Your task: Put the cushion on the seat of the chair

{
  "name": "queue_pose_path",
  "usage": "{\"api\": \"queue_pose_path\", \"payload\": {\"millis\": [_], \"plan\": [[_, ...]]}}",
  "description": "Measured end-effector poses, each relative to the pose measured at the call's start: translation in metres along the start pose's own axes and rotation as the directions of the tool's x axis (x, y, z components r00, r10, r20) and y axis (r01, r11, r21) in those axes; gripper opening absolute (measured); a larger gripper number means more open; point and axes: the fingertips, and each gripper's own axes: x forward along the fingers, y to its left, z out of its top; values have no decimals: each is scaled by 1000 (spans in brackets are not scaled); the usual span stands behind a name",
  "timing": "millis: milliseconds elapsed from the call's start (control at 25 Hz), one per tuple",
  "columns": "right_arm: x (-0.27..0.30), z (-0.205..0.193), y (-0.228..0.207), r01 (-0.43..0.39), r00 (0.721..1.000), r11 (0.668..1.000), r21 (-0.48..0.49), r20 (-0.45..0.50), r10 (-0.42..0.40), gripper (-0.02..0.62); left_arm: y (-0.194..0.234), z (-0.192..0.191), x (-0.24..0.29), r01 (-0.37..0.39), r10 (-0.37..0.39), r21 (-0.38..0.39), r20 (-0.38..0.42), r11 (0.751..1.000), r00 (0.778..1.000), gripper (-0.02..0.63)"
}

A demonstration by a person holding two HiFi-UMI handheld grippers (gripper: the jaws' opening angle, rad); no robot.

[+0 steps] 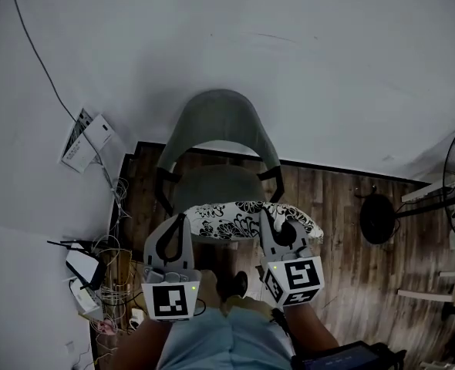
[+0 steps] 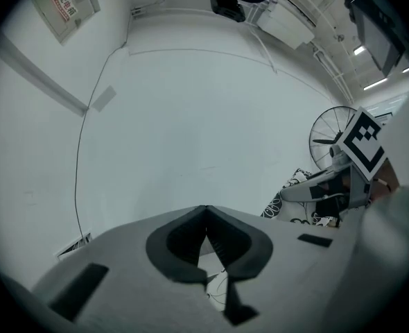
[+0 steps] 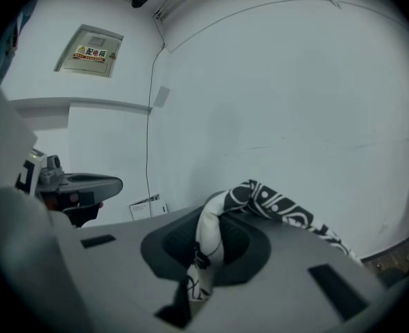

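My left tool (image 1: 183, 222) and right tool (image 1: 271, 219) are both clamping the black-and-white floral fabric cushion (image 1: 231, 222) at the grey padded chair (image 1: 224, 118)'s front edge. I judge it is not yet resting on the seat (image 1: 212, 185).

A dark wooden floor (image 1: 343, 206) runs along the foot of a white wall (image 1: 305, 68). A grey chair (image 1: 220, 122) with a curved back stands on the boards, backed close to that wall, its seat (image 1: 216, 183) facing the camera. To the left, a tangle of cables (image 1: 112, 284) and a white router (image 1: 81, 267) lie on the floor by the wall. To the right, well apart from the chair, sits the round black base (image 1: 378, 218) of a standing fan.
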Motion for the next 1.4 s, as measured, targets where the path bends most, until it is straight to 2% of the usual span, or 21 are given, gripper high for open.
{"api": "queue_pose_path", "payload": {"millis": [200,320,440,600,720,800,880,960,1040,1160,1240,1320,1400], "plan": [[51,-1,8,-47,998,999,8,-36,47,15,24,-10,26,-4,3,-16,-33,1000,999,9],[98,-2,13,-87,994,996,36,-56,89,16,45,-17,44,-20,19,-31,-44,999,999,9],[156,-4,17,-121,989,991,58,-76,125,15,71,-23,63,-29,28,-13,-60,1000,998,9],[222,26,24,-155,987,987,47,-27,156,16,107,-35,85,-58,56,-22,-96,998,994,9],[245,54,29,-183,983,982,38,41,182,17,132,-43,95,-89,84,-37,-119,995,989,9],[250,55,31,-195,980,980,41,55,192,17,144,-48,100,-105,99,-43,-129,994,987,9],[251,37,27,-195,980,979,64,37,193,17,149,-55,109,-111,103,-46,-142,993,984,9],[247,0,21,-194,981,972,135,1,196,17,148,-64,116,-108,99,-50,-160,993,982,9],[232,-70,18,-194,978,952,238,-33,208,17,134,-93,110,-94,83,-55,-176,994,981,9],[199,-255,10,-159,972,908,388,-100,213,17,90,-189,72,-58,46,-63,-179,996,983,9],[179,-359,3,-86,964,892,443,-190,188,18,70,-229,53,-37,23,-74,-182,997,983,9],[172,-403,-6,-24,943,877,479,-280,179,18,62,-219,58,-15,1,-70,-204,997,979,9],[173,-414,-18,18,919,833,553,-337,203,23,51,-191,79,2,-16,-59,-223,998,975,9]]}}
